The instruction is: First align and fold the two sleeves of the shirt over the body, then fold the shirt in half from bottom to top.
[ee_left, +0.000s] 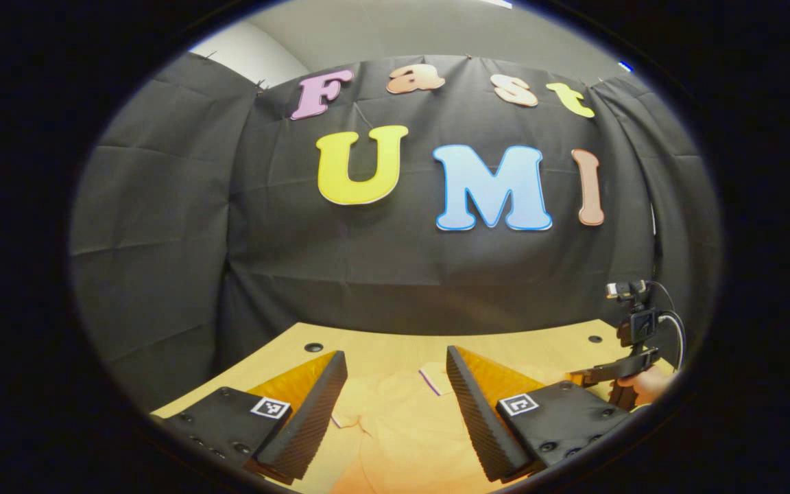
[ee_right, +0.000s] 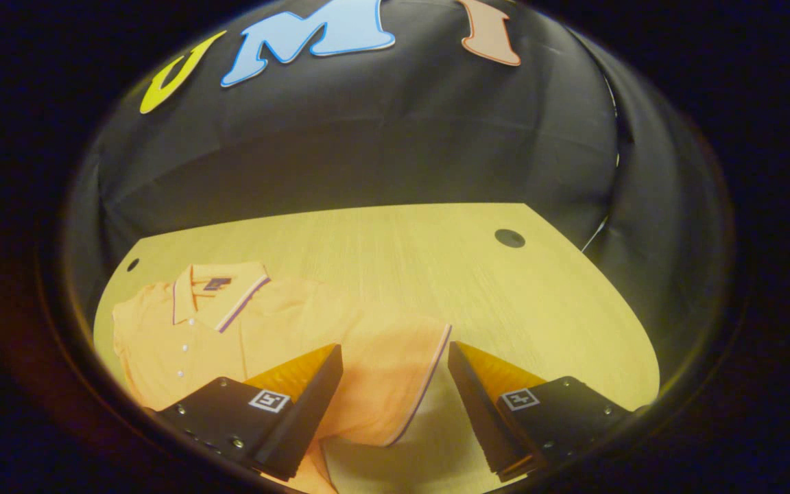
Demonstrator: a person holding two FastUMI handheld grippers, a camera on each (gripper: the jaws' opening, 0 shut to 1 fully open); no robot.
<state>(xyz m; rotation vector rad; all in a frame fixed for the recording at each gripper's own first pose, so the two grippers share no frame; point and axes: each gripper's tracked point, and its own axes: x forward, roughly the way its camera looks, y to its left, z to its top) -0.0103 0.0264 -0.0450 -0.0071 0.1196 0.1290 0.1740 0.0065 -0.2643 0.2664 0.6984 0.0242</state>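
Holding my left hand-held gripper (ee_left: 395,405) wide open over the orange shirt (ee_right: 244,329), I see its collar with a small dark neck label (ee_right: 217,283) too small to read. My right hand-held gripper (ee_right: 395,398) is wide open too, fingers astride the striped sleeve (ee_right: 402,384). The shirt lies flat on the pale wooden desk (ee_right: 436,261), which has round holes (ee_right: 509,238), with black cloth (ee_left: 367,274) behind. A small camera on a stand (ee_left: 635,322) sits at the desk's edge.

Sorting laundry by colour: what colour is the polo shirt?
Orange, with purple-and-white trim; the shirt shows best in the right gripper view.
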